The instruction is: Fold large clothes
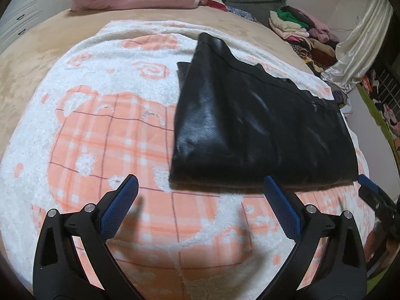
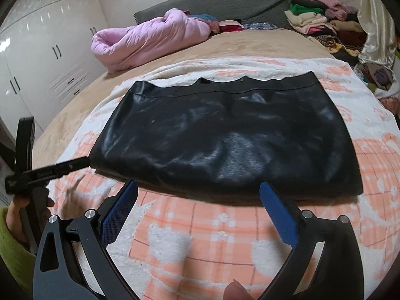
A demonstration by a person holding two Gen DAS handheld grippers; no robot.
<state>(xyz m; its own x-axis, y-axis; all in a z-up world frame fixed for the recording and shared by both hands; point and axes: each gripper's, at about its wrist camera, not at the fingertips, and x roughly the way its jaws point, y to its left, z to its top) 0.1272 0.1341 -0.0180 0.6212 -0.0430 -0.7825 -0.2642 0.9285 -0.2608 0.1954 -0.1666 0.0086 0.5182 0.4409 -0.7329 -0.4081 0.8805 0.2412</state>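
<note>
A shiny black garment [image 2: 220, 135] lies folded into a flat rectangle on a white and orange patterned blanket [image 2: 200, 240]; its waistband edge faces the far side. In the left wrist view the same black garment [image 1: 257, 127] fills the right half. My left gripper [image 1: 200, 182] hovers just short of the garment's near left corner, jaws wide apart with nothing between them. My right gripper [image 2: 197, 187] stands open just before the garment's near edge, and it too is empty. The left gripper [image 2: 50, 167] shows at the left of the right wrist view, held by a hand in a green sleeve.
The blanket [image 1: 105, 150] covers a bed with a tan sheet [image 2: 250, 42]. A rolled pink quilt [image 2: 147, 37] lies at the far side beside a grey cushion [image 2: 220, 2]. A heap of mixed clothes [image 2: 322, 25] sits at the far right. White wardrobes [image 2: 45, 50] stand on the left.
</note>
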